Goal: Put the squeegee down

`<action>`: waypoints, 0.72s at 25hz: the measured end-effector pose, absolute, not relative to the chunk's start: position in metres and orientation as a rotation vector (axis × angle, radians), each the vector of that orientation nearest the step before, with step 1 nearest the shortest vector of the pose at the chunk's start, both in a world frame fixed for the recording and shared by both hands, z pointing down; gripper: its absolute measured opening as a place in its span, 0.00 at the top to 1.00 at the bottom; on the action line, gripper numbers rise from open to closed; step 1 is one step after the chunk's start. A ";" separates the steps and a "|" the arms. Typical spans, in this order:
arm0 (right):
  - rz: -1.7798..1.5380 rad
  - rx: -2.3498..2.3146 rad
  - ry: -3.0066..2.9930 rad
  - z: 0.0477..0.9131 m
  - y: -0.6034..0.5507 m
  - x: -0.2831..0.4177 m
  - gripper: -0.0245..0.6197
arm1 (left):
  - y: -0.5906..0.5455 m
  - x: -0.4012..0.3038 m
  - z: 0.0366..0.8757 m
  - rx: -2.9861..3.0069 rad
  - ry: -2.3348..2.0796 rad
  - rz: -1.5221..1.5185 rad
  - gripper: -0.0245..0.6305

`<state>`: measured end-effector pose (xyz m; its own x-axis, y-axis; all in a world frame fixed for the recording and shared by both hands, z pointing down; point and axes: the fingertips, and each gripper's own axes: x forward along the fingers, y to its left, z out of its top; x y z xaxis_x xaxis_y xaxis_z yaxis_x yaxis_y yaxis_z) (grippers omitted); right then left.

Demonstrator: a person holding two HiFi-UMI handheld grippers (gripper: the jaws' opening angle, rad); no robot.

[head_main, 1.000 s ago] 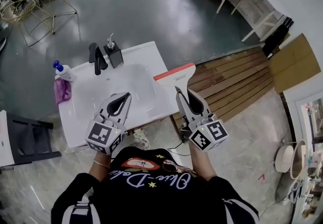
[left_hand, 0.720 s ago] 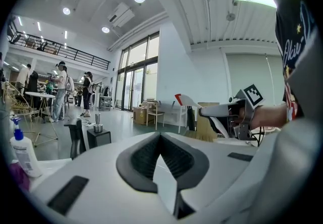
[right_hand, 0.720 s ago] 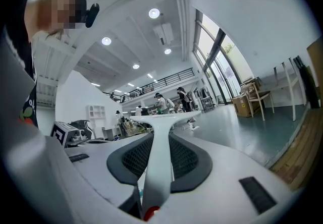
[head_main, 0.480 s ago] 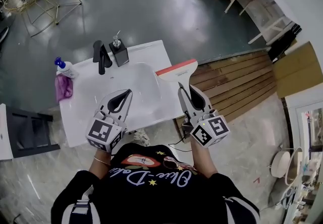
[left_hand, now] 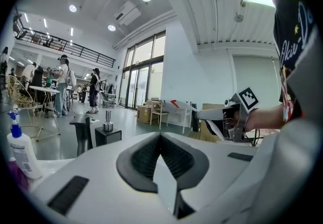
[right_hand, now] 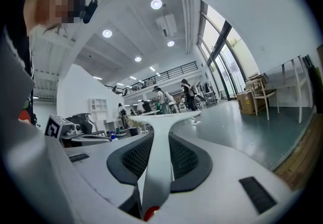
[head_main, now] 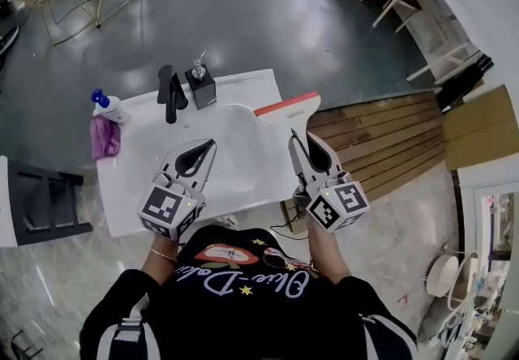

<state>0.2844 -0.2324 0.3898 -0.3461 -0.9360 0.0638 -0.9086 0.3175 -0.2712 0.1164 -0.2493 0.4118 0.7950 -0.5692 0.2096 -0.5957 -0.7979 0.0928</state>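
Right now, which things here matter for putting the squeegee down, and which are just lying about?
In the job:
- squeegee, clamped in the right tongs
- white sink top, the likely place to set it

Lying about:
- black faucet
- soap dispenser
- blue-capped bottle
- purple cloth
- left tongs, shut and empty

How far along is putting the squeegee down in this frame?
Done: nothing yet. In hand: the right gripper is shut on the squeegee handle, with the blade over the right edge of the sink; whether it touches the sink is unclear. The left gripper is shut and empty. Left to do: lower the squeegee, open the fingers and pull away.
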 end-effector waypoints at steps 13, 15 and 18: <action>-0.396 -1.720 2.544 0.401 -0.276 0.271 0.79 | -0.271 0.103 0.419 2.810 -0.945 0.225 0.97; -0.401 -1.719 2.556 0.405 -0.280 0.270 0.79 | -0.271 0.101 0.423 2.802 -0.948 0.221 0.97; -0.420 -1.723 2.565 0.412 -0.285 0.270 0.79 | -0.271 0.097 0.425 2.796 -0.965 0.219 0.97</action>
<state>0.2701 -0.2848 0.4118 -0.3889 -0.9121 0.1298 -0.9058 0.3529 -0.2343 0.0974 -0.2714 0.4254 0.7790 -0.5960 0.1950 -0.6218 -0.7743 0.1174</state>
